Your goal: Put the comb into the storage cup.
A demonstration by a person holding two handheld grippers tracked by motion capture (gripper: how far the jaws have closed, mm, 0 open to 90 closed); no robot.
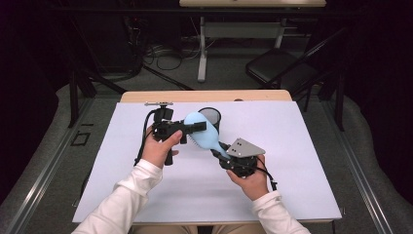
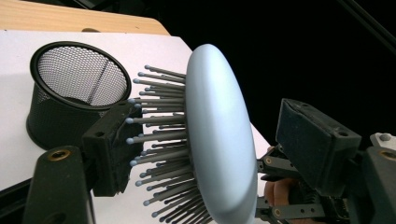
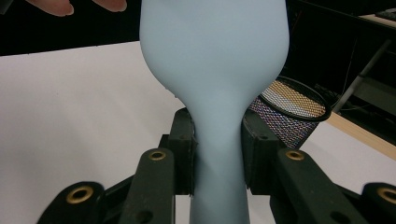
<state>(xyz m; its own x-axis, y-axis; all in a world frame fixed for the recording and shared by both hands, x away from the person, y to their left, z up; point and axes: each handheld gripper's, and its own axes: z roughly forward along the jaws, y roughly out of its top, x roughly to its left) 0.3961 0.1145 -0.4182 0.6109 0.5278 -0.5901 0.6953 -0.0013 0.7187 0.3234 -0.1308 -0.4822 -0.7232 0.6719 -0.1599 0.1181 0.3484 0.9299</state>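
between right fingers (image 3: 187, 154), hairbrush (image 3: 217, 84) handle.

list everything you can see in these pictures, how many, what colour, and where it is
hairbrush: one, pale blue, held up over the table, handle in the right gripper, head between the left gripper's jaws
mesh cup: one, black, upright on the sheet just behind the brush
sheet: one, white, covering most of the table
table: one, light wood, edge showing beyond the sheet
folding chair: one, black, on the floor behind the table
left gripper: black, one pad at the bristle tips, the other clear of the brush's back
right gripper: black, shut on the brush handle
sleeves: two, white, at the bottom of the high view
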